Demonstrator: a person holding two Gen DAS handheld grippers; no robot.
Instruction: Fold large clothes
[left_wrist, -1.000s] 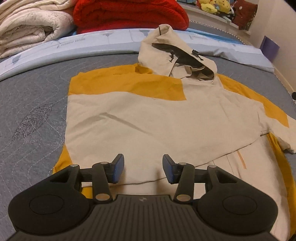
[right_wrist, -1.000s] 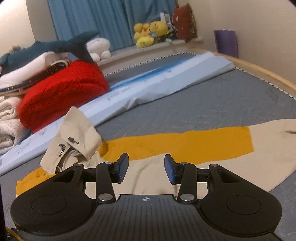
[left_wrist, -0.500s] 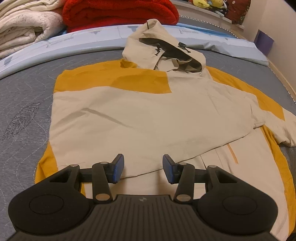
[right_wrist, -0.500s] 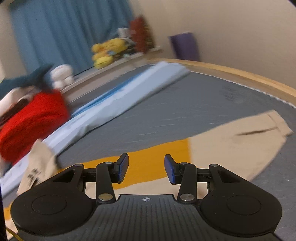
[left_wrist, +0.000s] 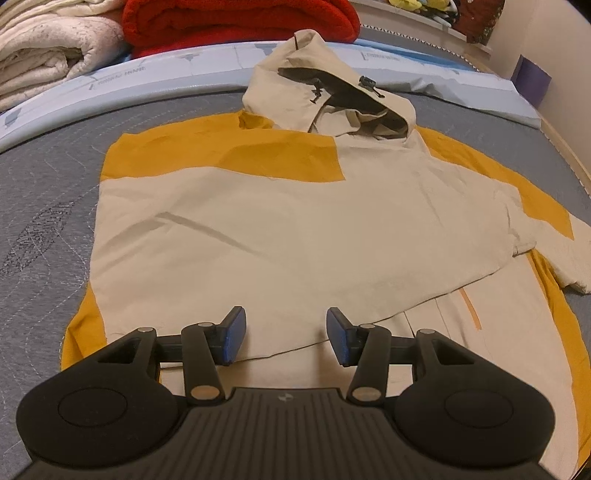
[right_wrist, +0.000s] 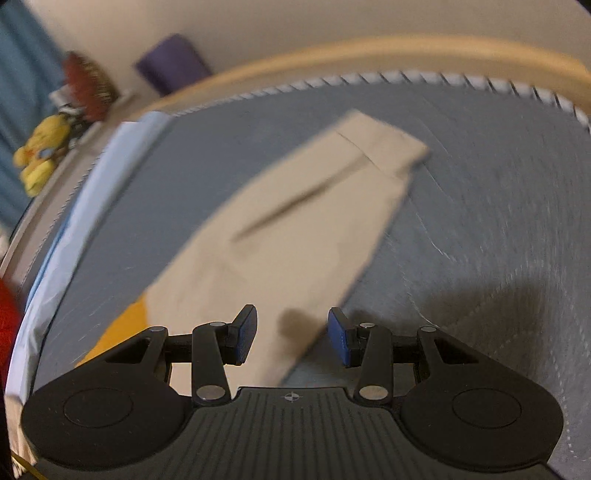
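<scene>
A beige and mustard hooded jacket (left_wrist: 288, 229) lies spread on the grey bed, hood (left_wrist: 332, 99) at the far end. One sleeve is folded across the chest. My left gripper (left_wrist: 284, 341) hovers open over the jacket's near hem with nothing between its blue pads. In the right wrist view the other beige sleeve (right_wrist: 295, 229) stretches out flat toward its cuff (right_wrist: 384, 144). My right gripper (right_wrist: 291, 339) stands open just above the sleeve's near edge, nothing held. That view is blurred by motion.
The grey quilted mattress (left_wrist: 48, 206) carries a light blue sheet (left_wrist: 155, 66) along its far side. A red blanket (left_wrist: 229, 22) and a cream blanket (left_wrist: 48, 48) are stacked behind it. A wooden bed rim (right_wrist: 369, 51), purple box (right_wrist: 173, 66) and yellow plush toy (right_wrist: 44, 151) border the right side.
The right gripper has swept along the sleeve toward its cuff, dropping lower and rolling; the hood and red blanket left its view. The left gripper has barely moved.
</scene>
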